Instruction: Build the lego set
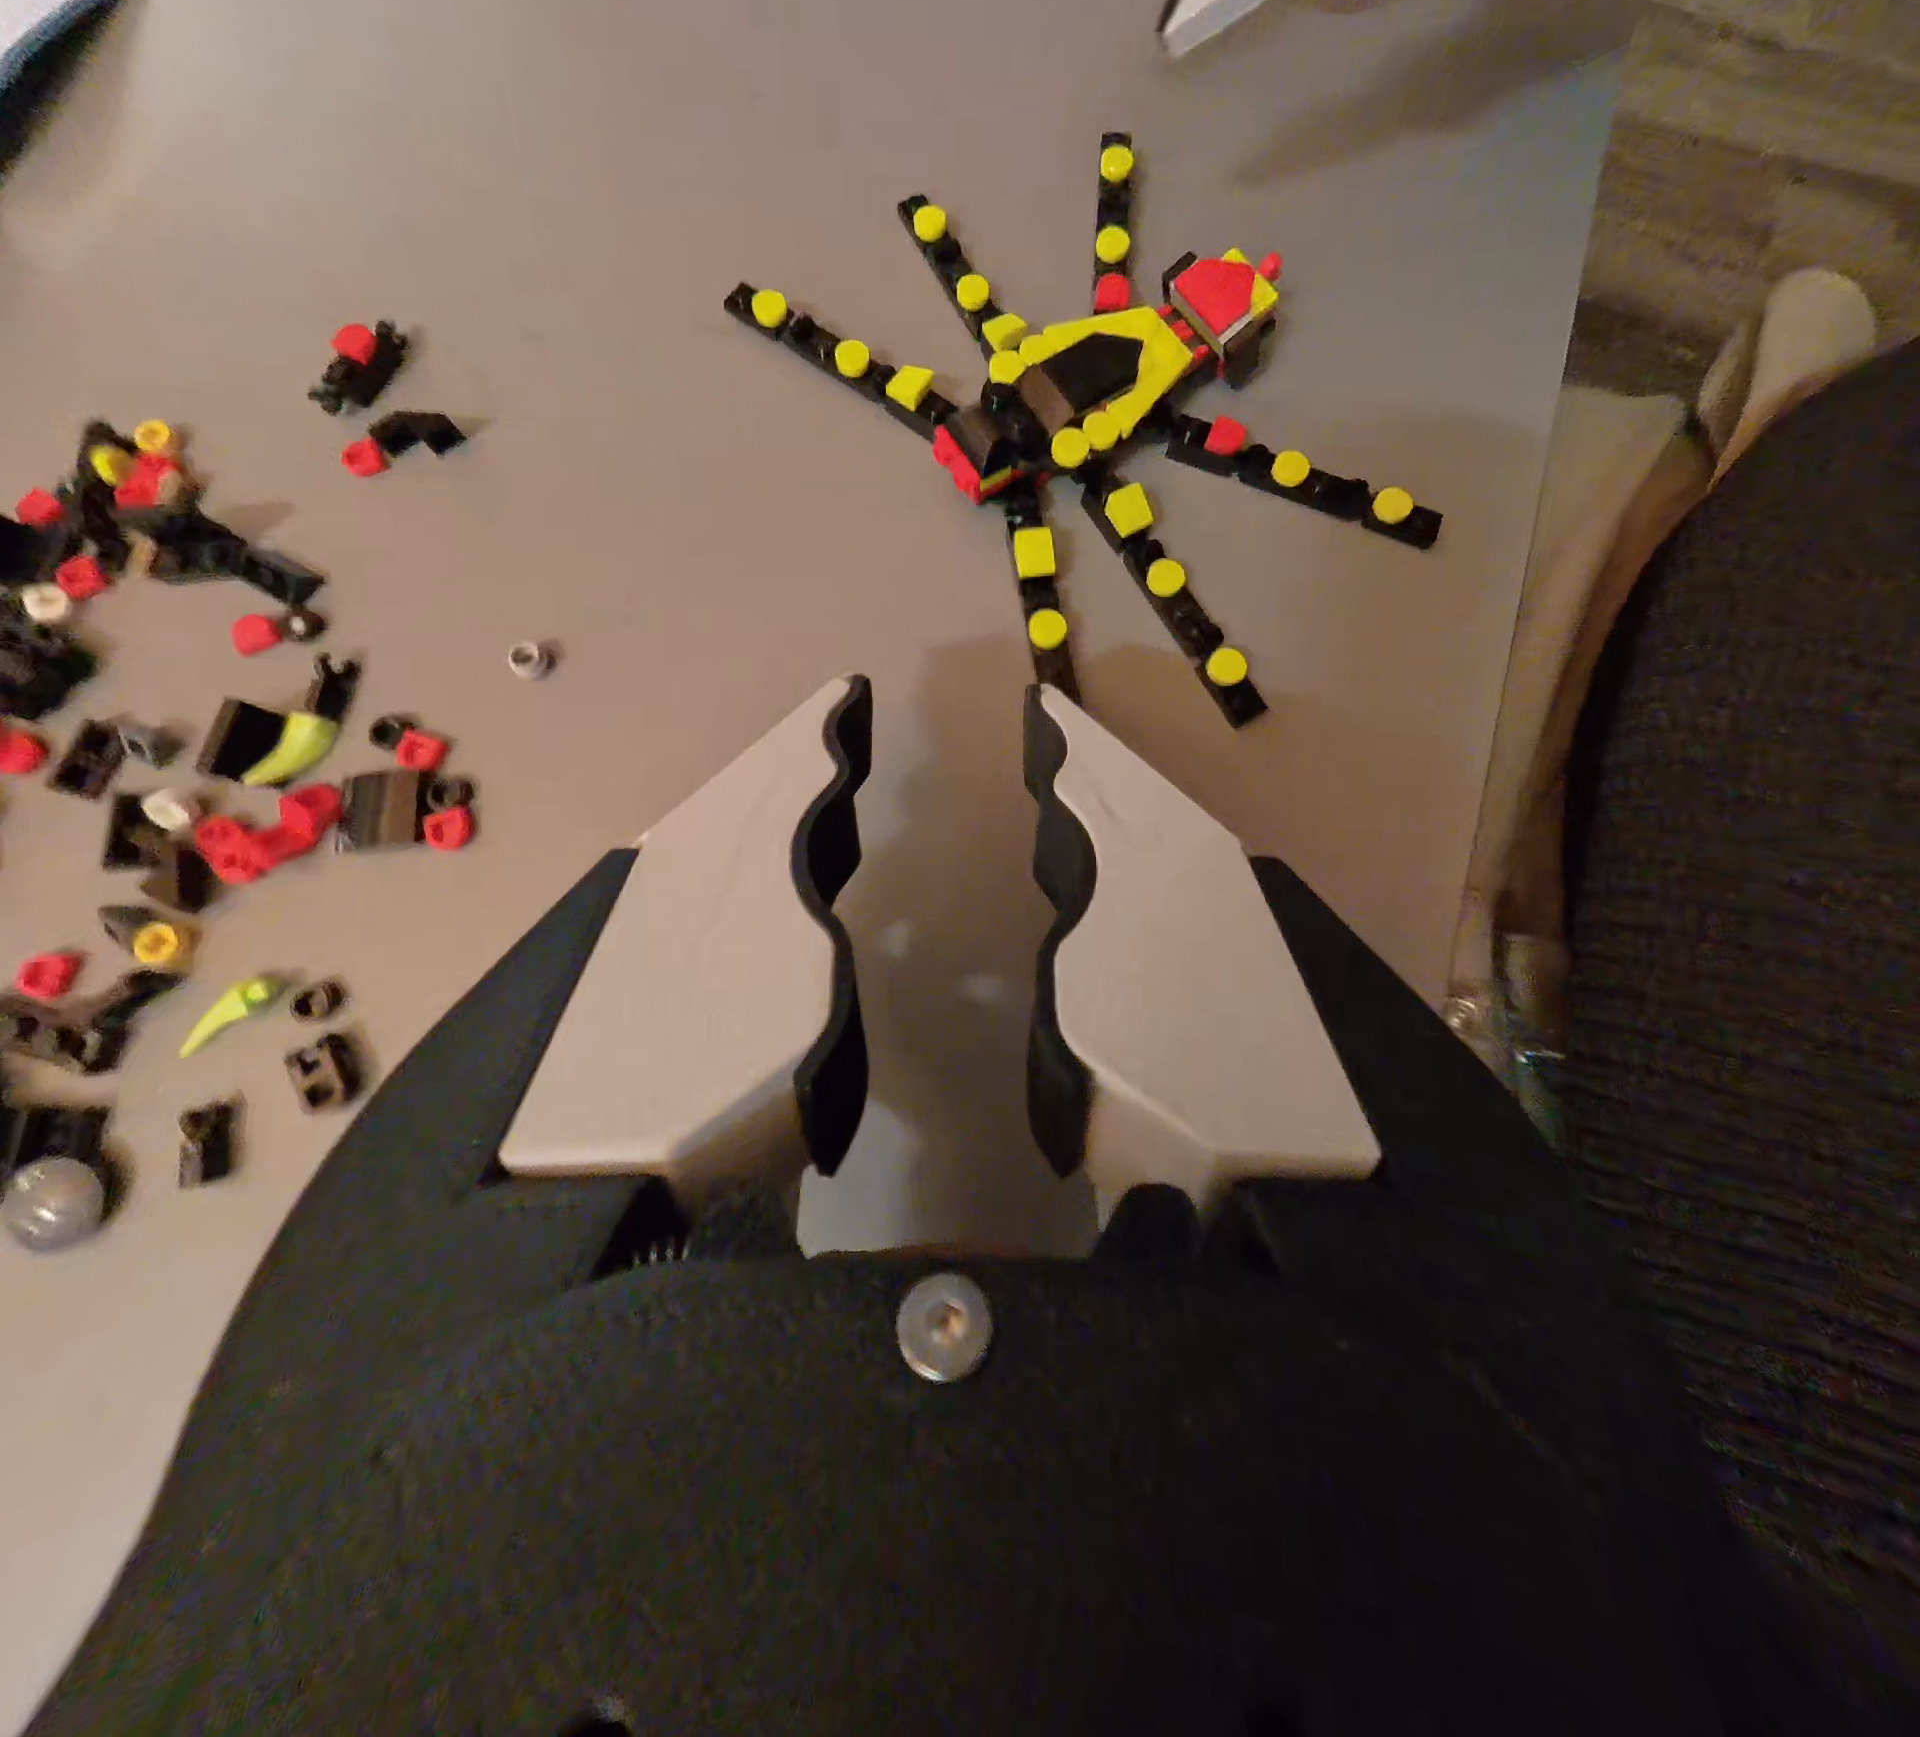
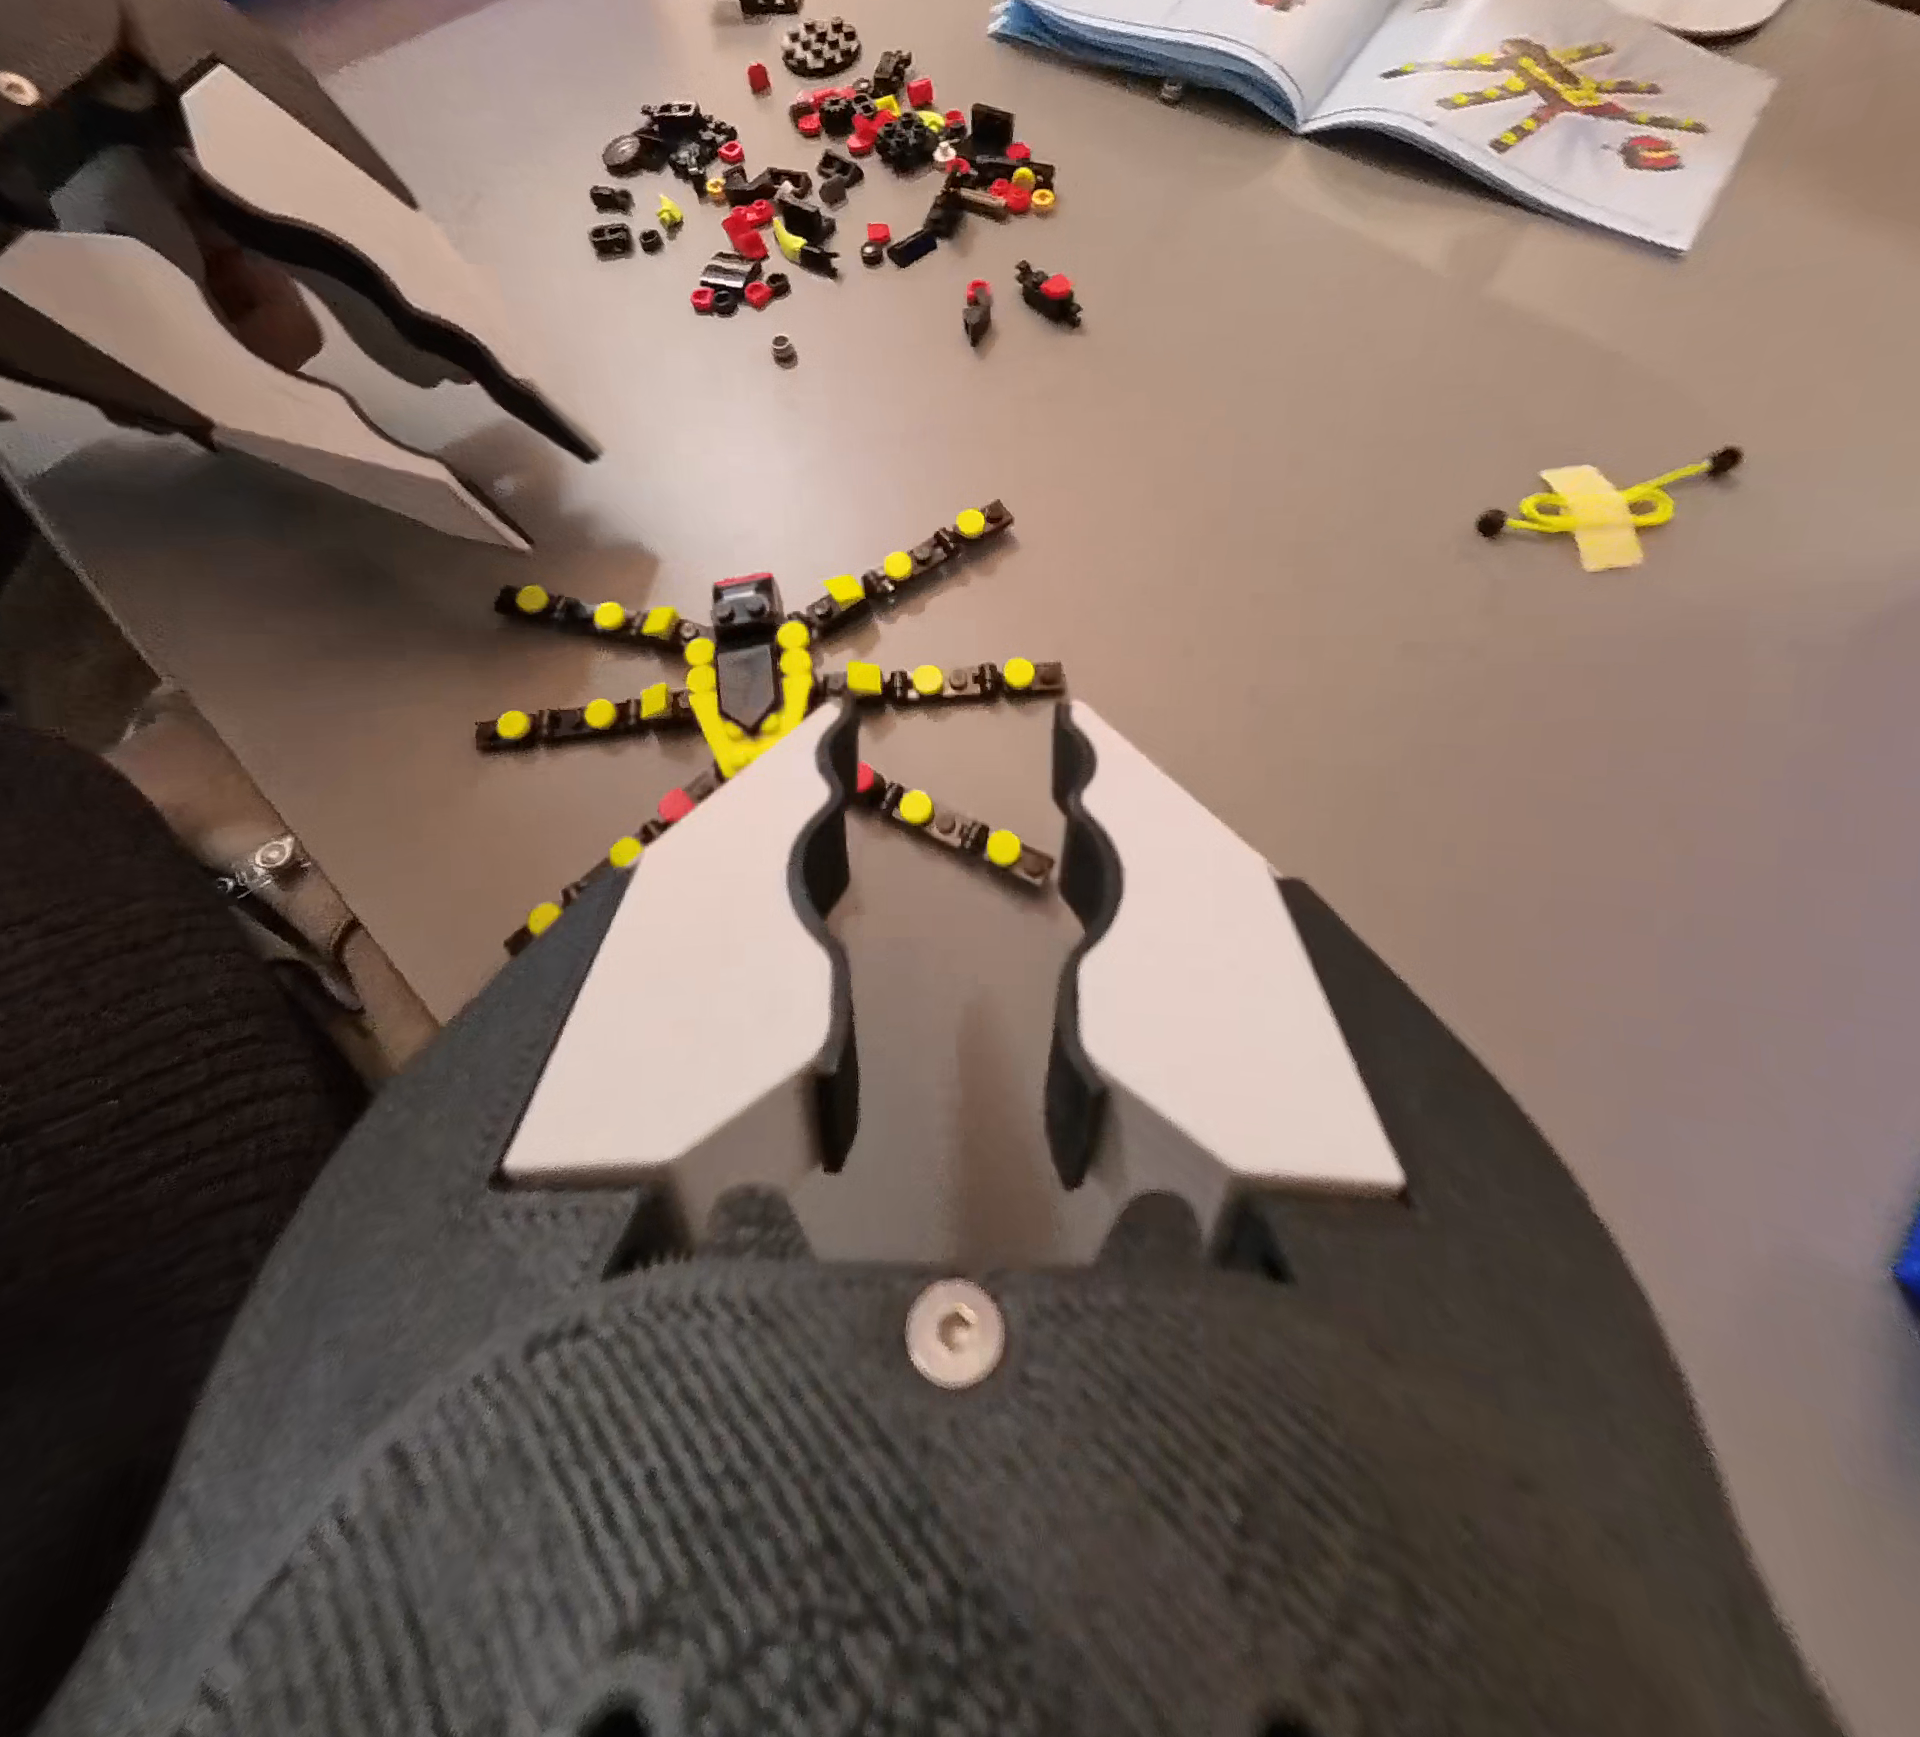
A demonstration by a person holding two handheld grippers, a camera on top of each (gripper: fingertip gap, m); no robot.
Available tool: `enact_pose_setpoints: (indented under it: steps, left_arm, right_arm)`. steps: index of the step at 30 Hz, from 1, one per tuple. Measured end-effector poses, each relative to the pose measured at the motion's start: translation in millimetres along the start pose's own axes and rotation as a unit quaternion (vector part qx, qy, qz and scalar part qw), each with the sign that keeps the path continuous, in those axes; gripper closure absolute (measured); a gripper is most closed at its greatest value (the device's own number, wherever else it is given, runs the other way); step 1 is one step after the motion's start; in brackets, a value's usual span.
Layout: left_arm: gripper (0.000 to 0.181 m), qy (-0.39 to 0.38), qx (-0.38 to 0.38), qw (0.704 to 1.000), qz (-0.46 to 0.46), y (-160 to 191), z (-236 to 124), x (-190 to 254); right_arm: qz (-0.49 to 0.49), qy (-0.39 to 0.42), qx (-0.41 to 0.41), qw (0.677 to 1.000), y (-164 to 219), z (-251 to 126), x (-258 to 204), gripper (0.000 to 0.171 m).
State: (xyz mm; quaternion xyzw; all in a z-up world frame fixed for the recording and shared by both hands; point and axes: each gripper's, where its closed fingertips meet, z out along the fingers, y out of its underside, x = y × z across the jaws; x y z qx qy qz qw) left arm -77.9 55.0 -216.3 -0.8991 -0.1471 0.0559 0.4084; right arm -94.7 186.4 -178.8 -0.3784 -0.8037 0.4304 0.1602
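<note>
Clearly your black-and-yellow brick spider (image 1: 1081,399) is largely built, loose red and black bricks (image 2: 831,170) remain, and both hand-held grippers, left (image 1: 948,700) and right (image 2: 954,719), gape empty.

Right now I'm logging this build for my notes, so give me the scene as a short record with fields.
model: spider, six legs on, flat on the table
loose pieces: pile beyond the spider
booklet: open, past the pile
yellow string: taped bundle, lying apart
left gripper: open, empty
right gripper: open, empty, over the spider's rear legs

opposing low wrist views, shared spider (image 1: 1081,399)
</note>
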Motion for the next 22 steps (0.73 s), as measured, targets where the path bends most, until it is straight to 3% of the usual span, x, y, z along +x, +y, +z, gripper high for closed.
enact_pose_setpoints:
  steps: [4,9,15,22]
  left_arm:
    - [0.151,0.033,-0.006,0.998,-0.049,11.4,-6.0,10.6]
    - [0.149,0.05,-0.016,0.998,-0.022,17.7,-2.8,15.8]
    - [0.152,0.054,-0.033,0.998,0.001,23.6,3.5,21.4]
    - [0.152,0.044,-0.029,0.999,0.009,22.3,5.3,17.4]
  right_arm:
    - [0.021,-0.04,0.004,0.999,10.3,-5.0,-11.0,0.143]
    - [0.006,-0.101,-0.013,0.995,16.4,7.1,-32.9,0.145]
    - [-0.07,-0.087,-0.05,0.993,30.7,15.1,-39.8,0.145]
    - [-0.069,-0.112,-0.031,0.991,23.2,13.8,-50.4,0.148]
